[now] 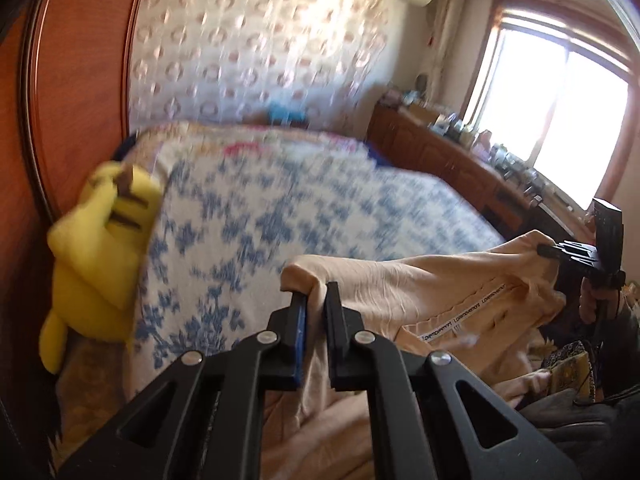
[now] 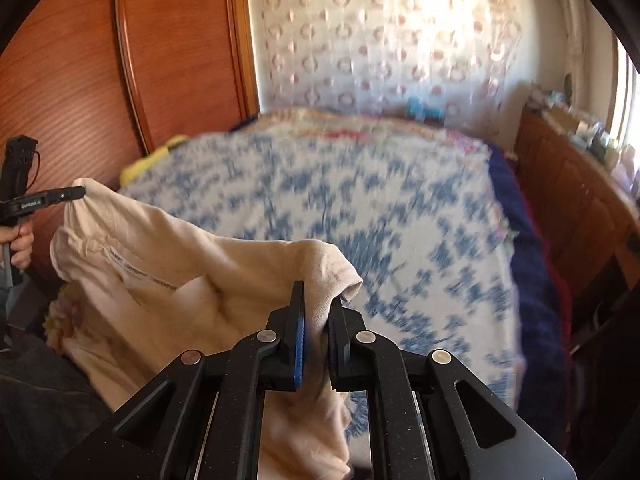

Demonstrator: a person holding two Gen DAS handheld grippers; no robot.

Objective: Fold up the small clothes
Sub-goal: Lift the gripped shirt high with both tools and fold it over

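Observation:
A peach-beige garment point(image 1: 420, 292) hangs stretched between both grippers above the near end of the bed. My left gripper point(image 1: 316, 300) is shut on one top corner of it. My right gripper point(image 2: 318, 300) is shut on the other top corner of the garment point(image 2: 168, 272). The right gripper also shows at the right of the left wrist view point(image 1: 548, 250), and the left gripper shows at the left of the right wrist view point(image 2: 78, 192). A printed seam tape runs across the cloth. Its lower part sags in folds.
A bed with a blue-and-white floral cover point(image 1: 300, 208) lies ahead. A yellow plush toy point(image 1: 96, 248) leans against the wooden wardrobe point(image 1: 72, 100) at the left. A cluttered wooden cabinet point(image 1: 448, 152) stands under the window at the right.

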